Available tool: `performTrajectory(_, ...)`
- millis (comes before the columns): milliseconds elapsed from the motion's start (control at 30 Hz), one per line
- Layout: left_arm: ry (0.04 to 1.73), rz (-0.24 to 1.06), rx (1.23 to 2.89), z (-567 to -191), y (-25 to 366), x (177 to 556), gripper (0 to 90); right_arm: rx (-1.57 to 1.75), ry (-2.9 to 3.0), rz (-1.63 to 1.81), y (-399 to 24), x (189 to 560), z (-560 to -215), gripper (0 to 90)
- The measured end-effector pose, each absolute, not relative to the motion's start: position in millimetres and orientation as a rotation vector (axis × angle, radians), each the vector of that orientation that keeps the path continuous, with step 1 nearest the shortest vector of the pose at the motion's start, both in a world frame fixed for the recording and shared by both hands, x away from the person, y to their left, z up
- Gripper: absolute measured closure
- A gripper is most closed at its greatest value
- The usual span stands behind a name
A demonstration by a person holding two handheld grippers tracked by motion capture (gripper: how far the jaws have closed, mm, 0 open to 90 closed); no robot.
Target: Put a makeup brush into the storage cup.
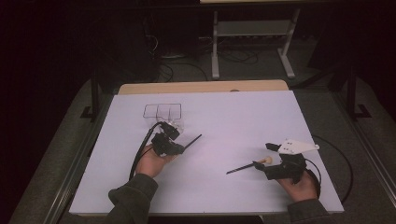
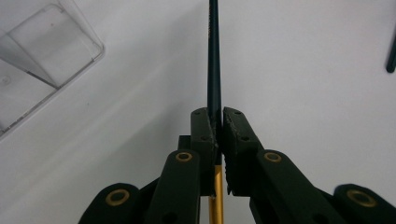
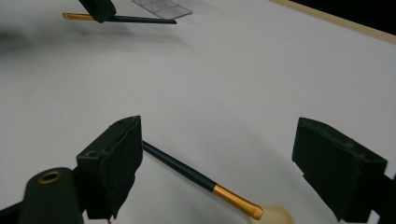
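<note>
My left gripper (image 1: pixel 180 148) (image 2: pixel 218 122) is shut on a thin brush (image 1: pixel 192 141) (image 2: pixel 214 56). Its dark handle sticks out past the jaws and its gold ferrule lies behind them. This gripper hovers just in front of a clear plastic box (image 1: pixel 163 114) (image 2: pixel 42 60). A second brush (image 1: pixel 243 168) (image 3: pixel 187 173), with dark handle, gold ferrule and pale bristles, lies flat on the white table top (image 1: pixel 233 116). My right gripper (image 1: pixel 265 156) (image 3: pixel 222 140) stands open astride its bristle end, its pads apart from the brush.
The clear box (image 3: pixel 163 7) has two compartments and stands at the back left of the white sheet. A wooden strip (image 1: pixel 201 87) runs along the far edge. Cables trail from both grippers. Beyond the table stands a metal frame (image 1: pixel 252 42) on a dark floor.
</note>
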State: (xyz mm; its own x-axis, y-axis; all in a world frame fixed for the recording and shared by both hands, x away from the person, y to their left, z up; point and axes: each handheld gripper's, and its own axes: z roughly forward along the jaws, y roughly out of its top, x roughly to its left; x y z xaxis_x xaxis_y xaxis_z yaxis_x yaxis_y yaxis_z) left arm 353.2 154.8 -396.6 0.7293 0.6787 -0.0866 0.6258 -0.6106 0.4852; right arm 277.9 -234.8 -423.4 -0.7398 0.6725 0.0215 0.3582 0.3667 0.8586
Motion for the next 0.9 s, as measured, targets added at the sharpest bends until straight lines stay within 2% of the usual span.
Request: performTrajectory(900, 0.823, 0.129, 2.431, -374, 189, 335, 83.7, 0.803, 2.395, 1.271, -207, 276, -408, 17.2)
